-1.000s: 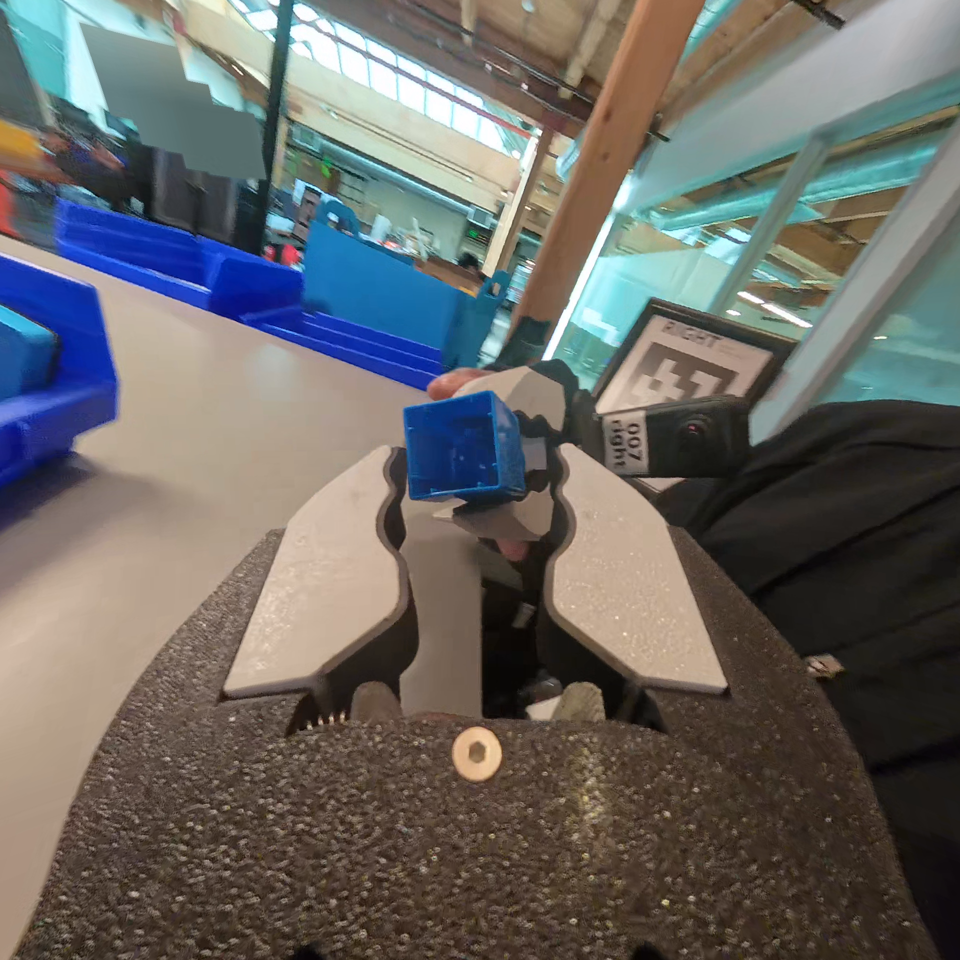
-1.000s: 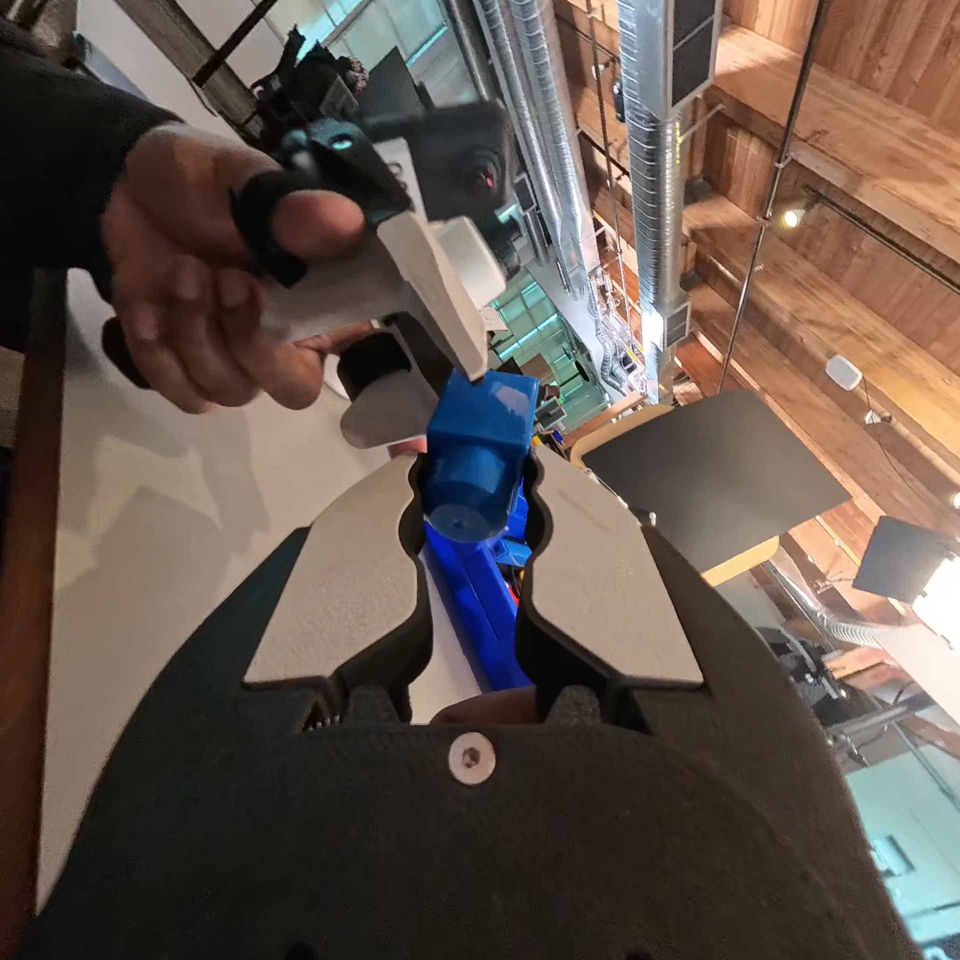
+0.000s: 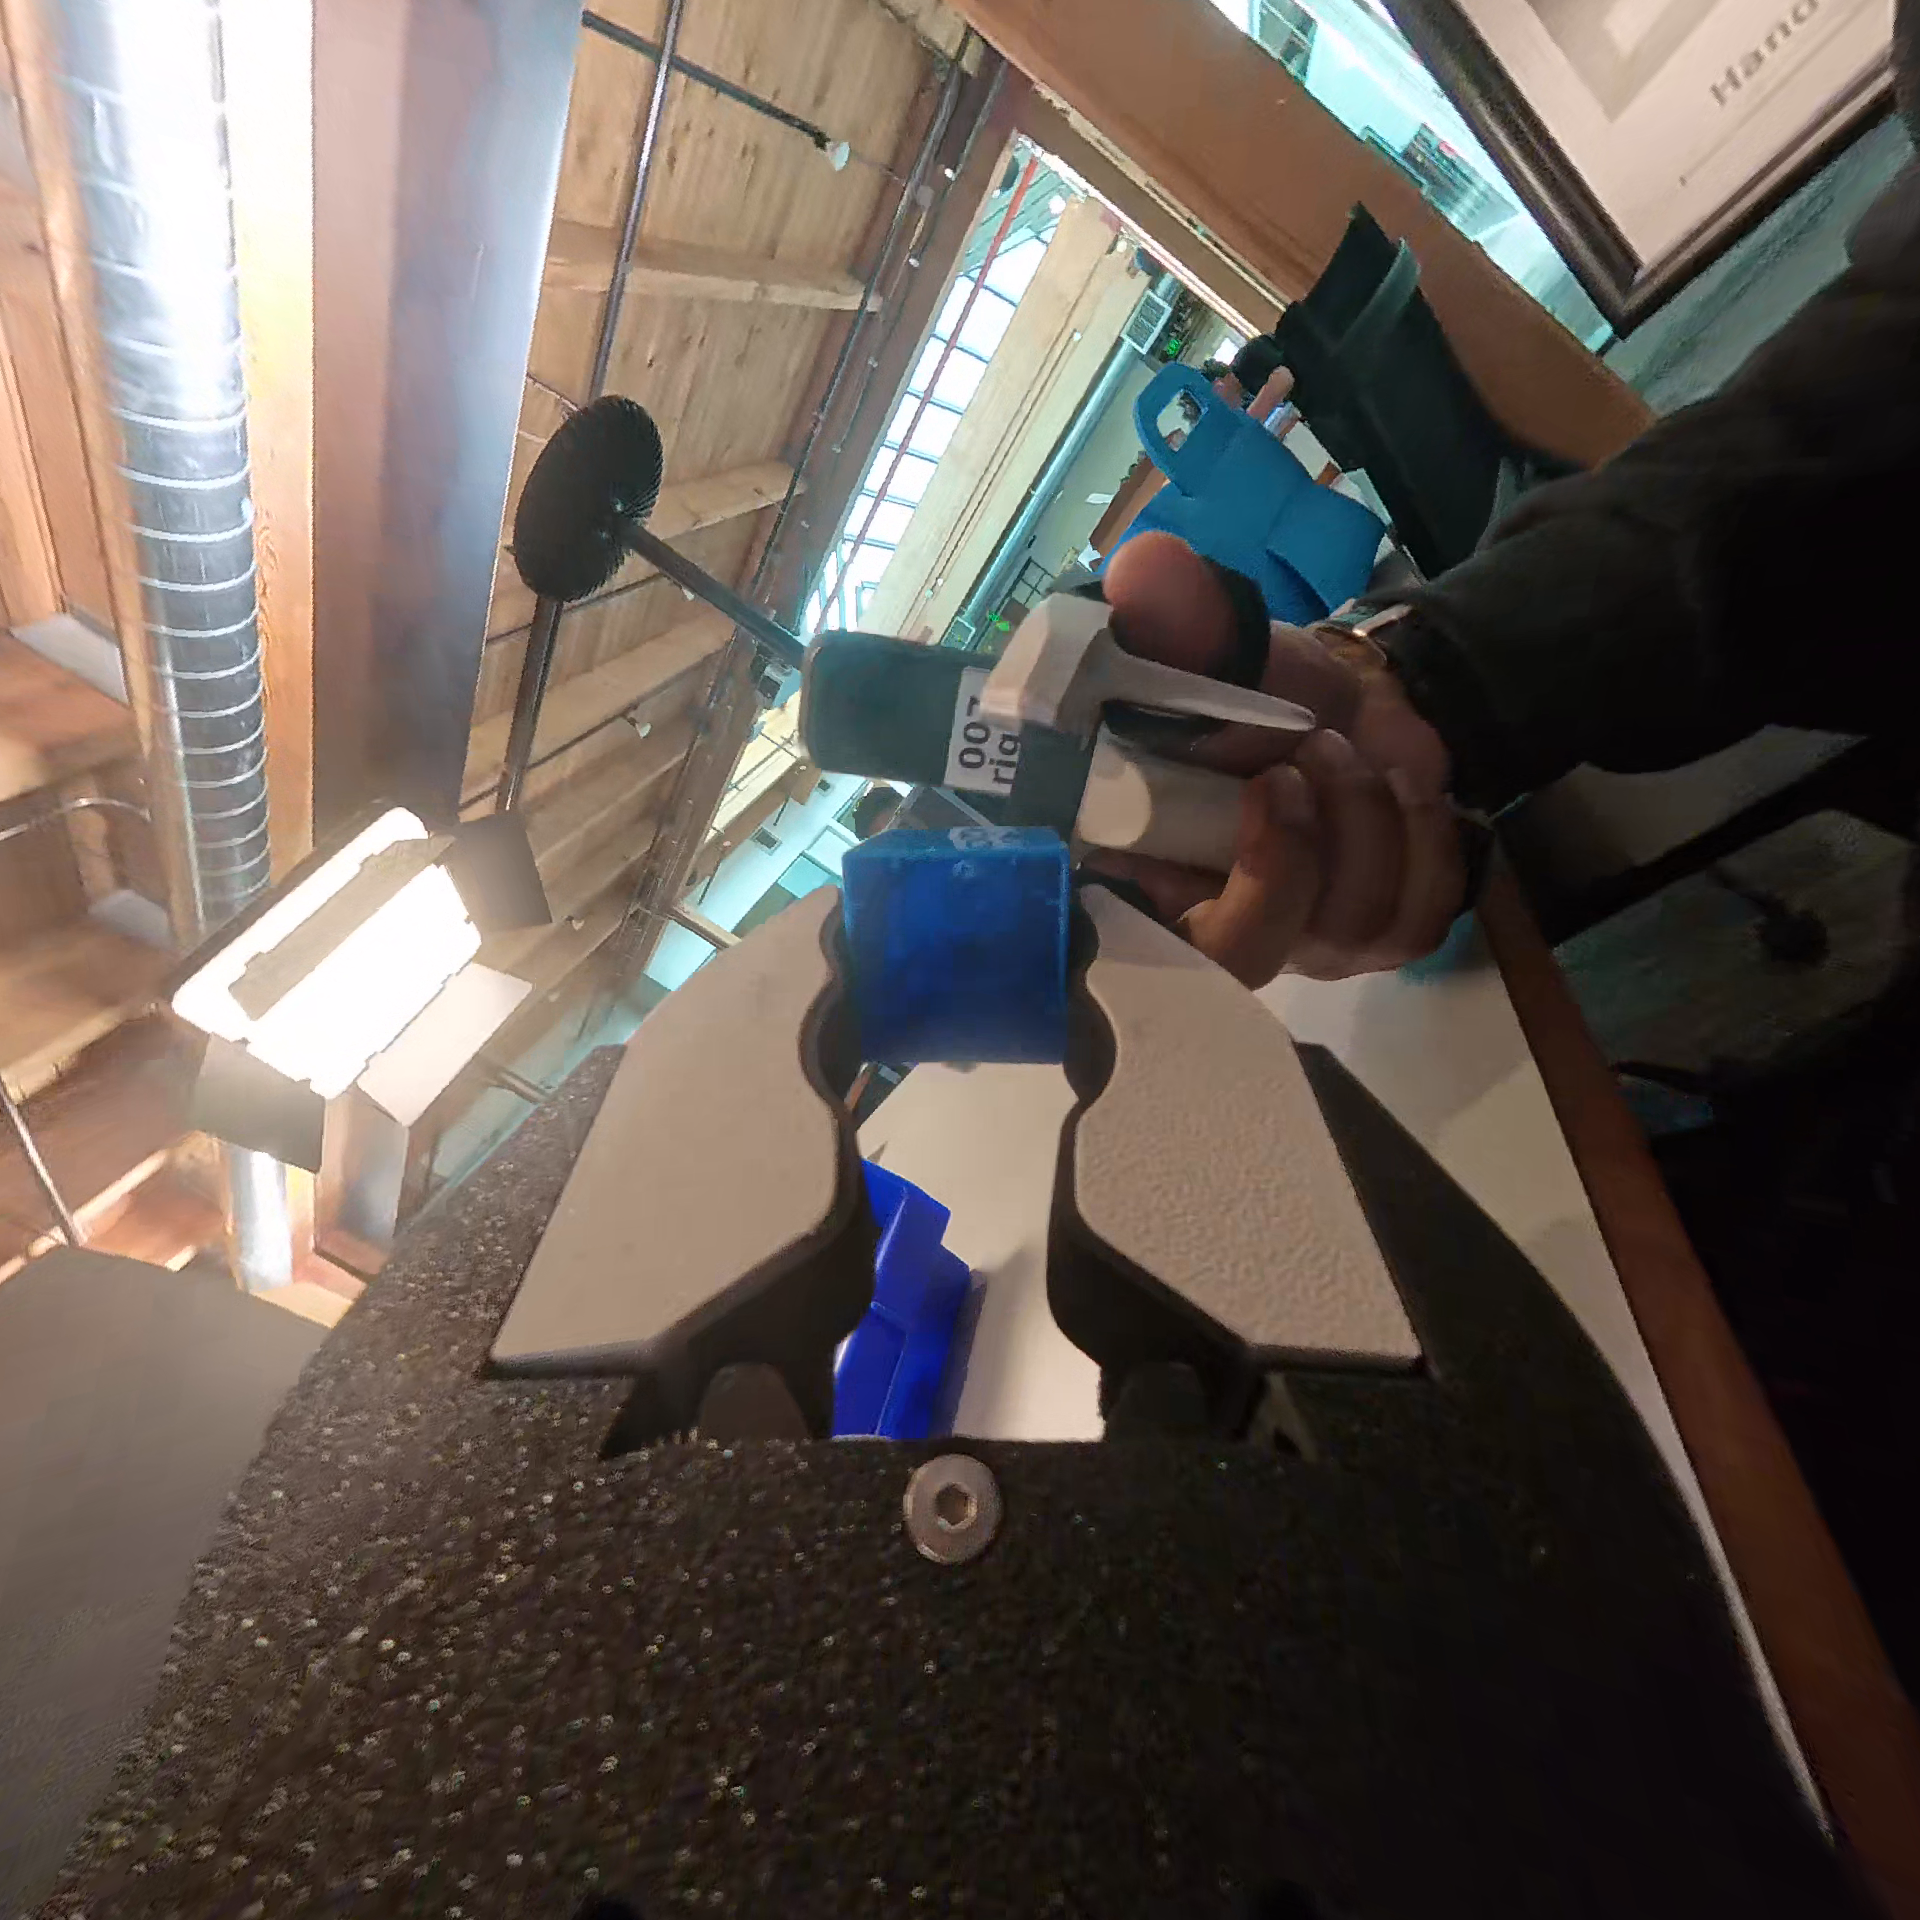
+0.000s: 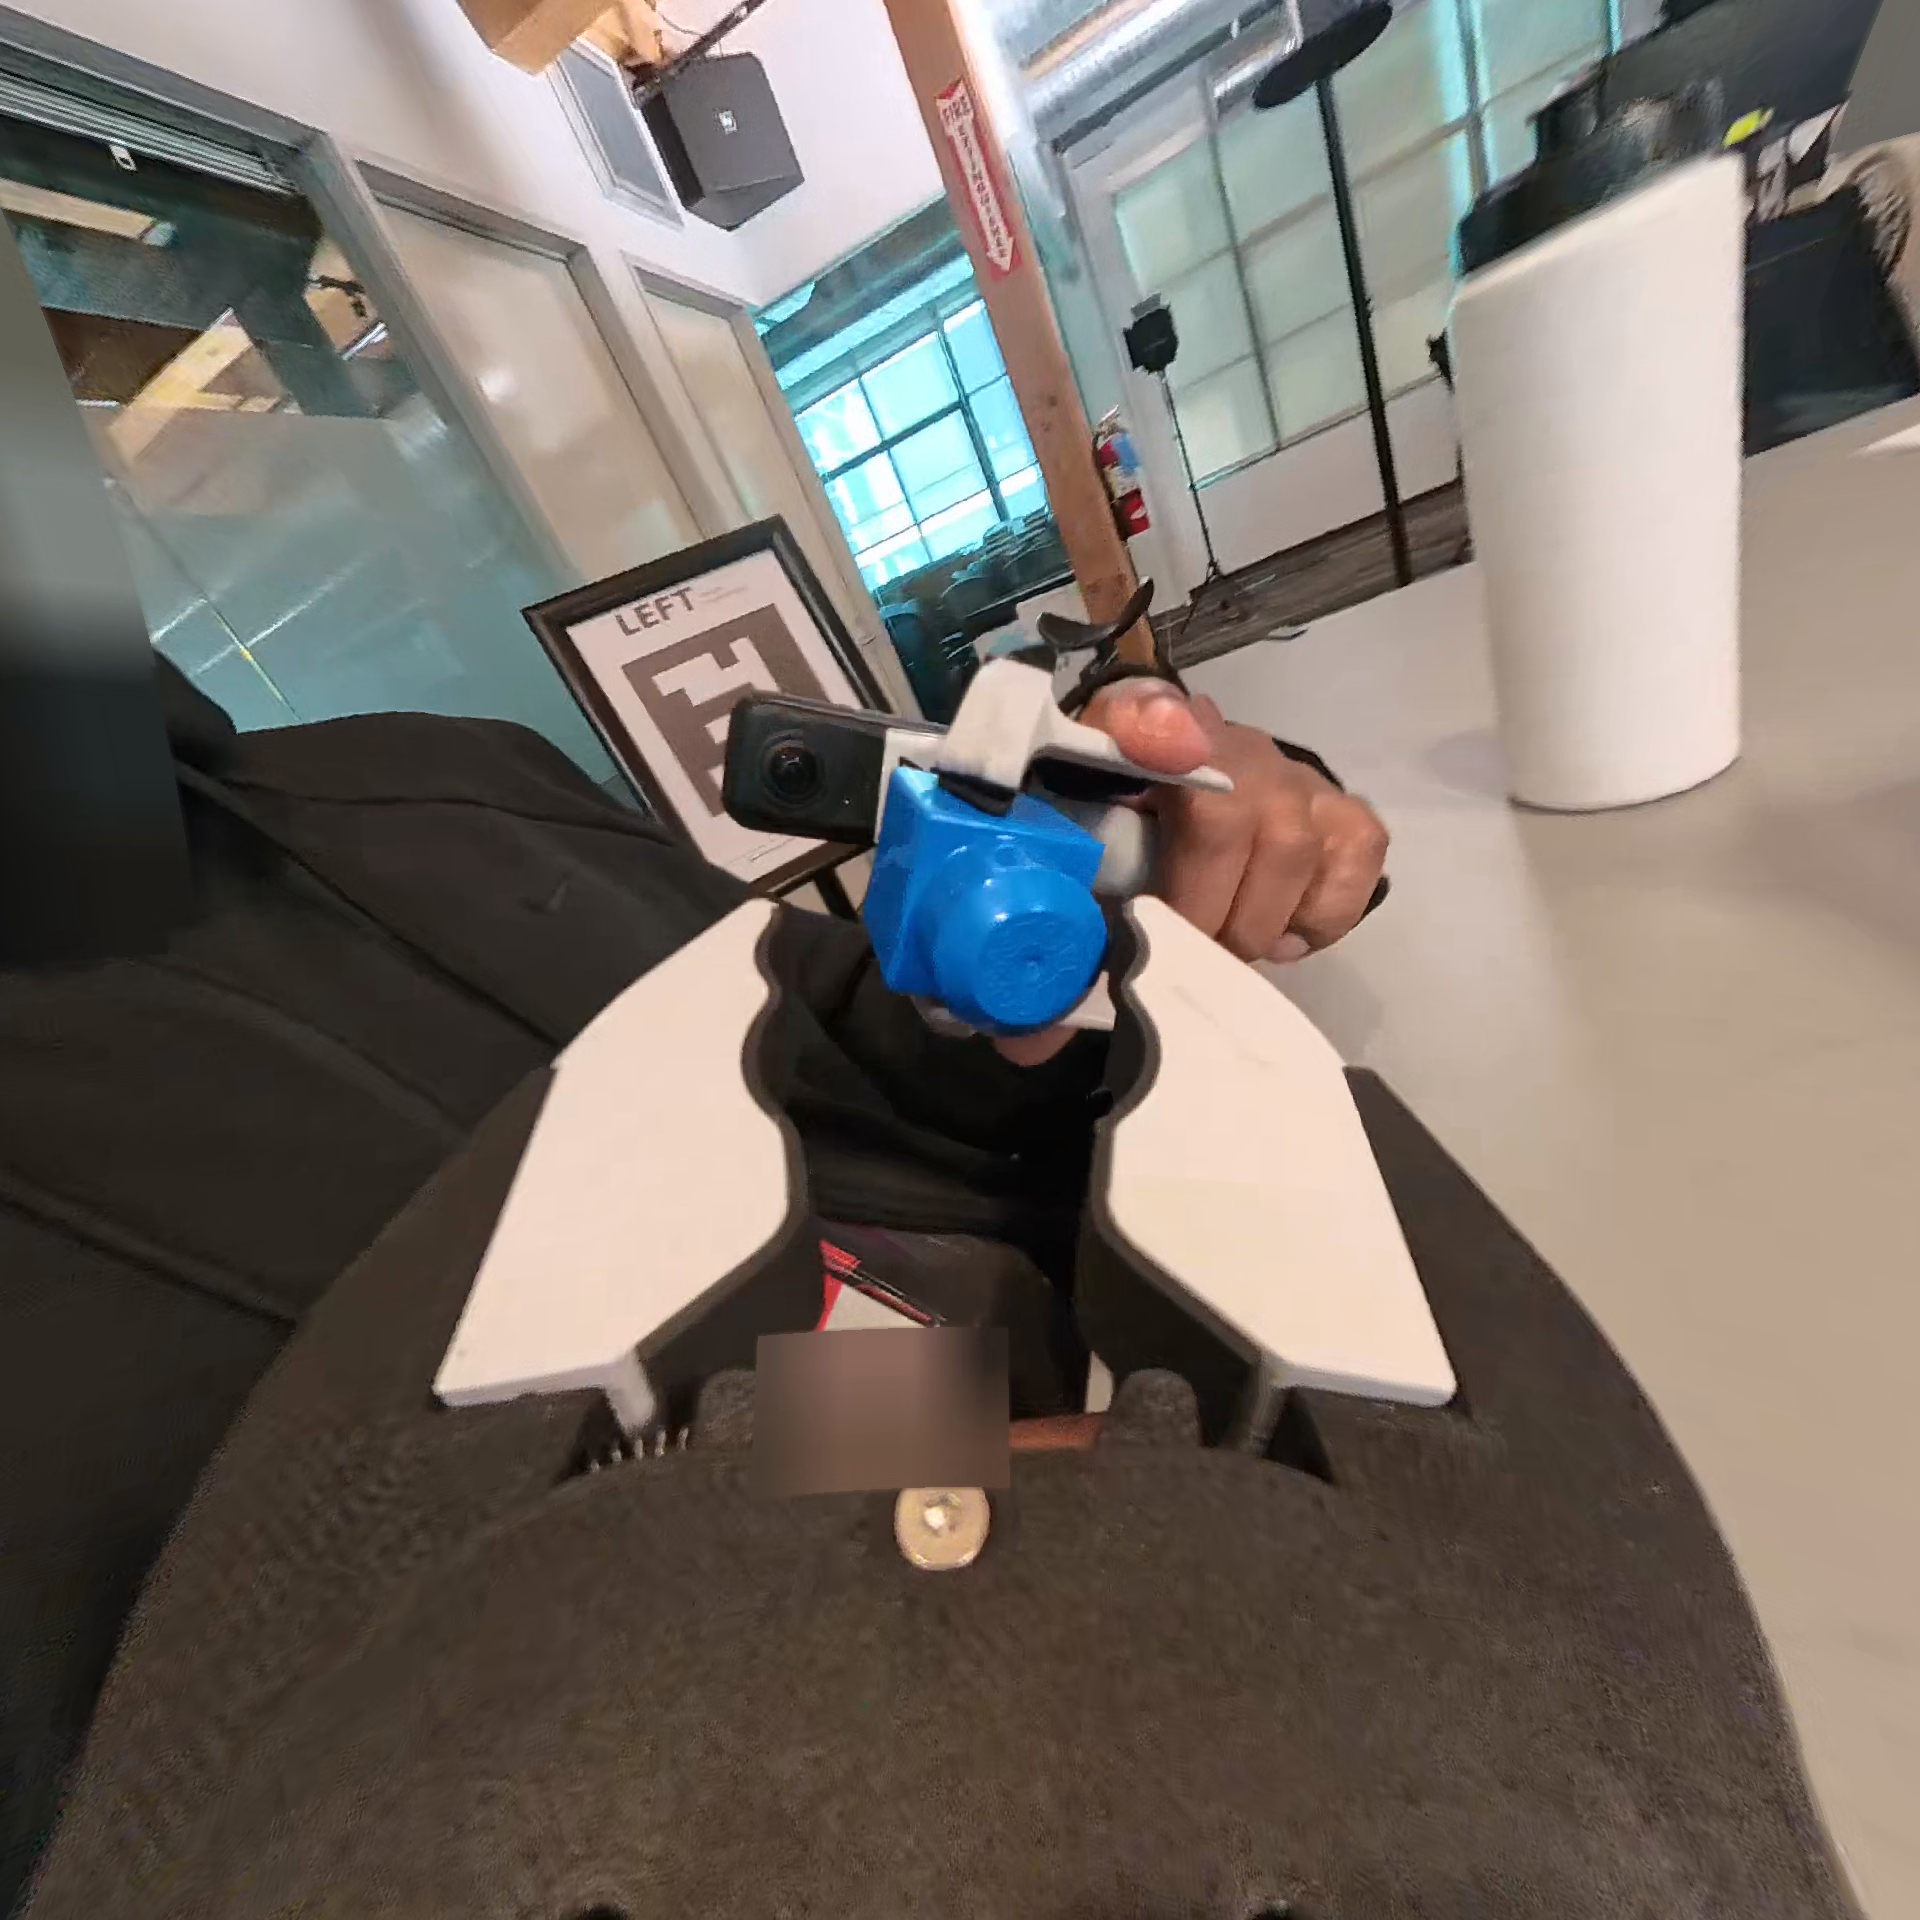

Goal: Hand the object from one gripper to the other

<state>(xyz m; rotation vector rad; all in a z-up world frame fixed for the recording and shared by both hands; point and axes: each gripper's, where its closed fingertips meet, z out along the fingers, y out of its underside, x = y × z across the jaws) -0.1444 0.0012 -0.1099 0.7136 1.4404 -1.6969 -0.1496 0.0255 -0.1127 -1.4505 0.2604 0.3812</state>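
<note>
The object is a small blue plastic block [image 3: 956,945] with a round cap on one end [image 4: 997,935]. My left gripper [image 3: 956,935] is shut on it, with one fingertip on each side of the block. In the right wrist view the left gripper [image 4: 1013,883] holds the block from above and below, in the air. My right gripper [image 4: 945,925] is open wide. The block sits between its fingertips, close to the right one, and the left one stands clear. A hand [image 3: 1320,831] holds the right gripper just beyond the block.
A grey table [image 3: 1455,1143] with a wooden edge lies below, with a blue bin [image 3: 904,1309] on it. A studio light [image 3: 322,997] stands to the left. A framed marker board [image 4: 717,675], a black sleeve [image 4: 364,935] and a white column [image 4: 1600,468] are nearby.
The blue block has passed from my right gripper to my left. The right jaws have opened and the left jaws have shut on it. Both views have swung round.
</note>
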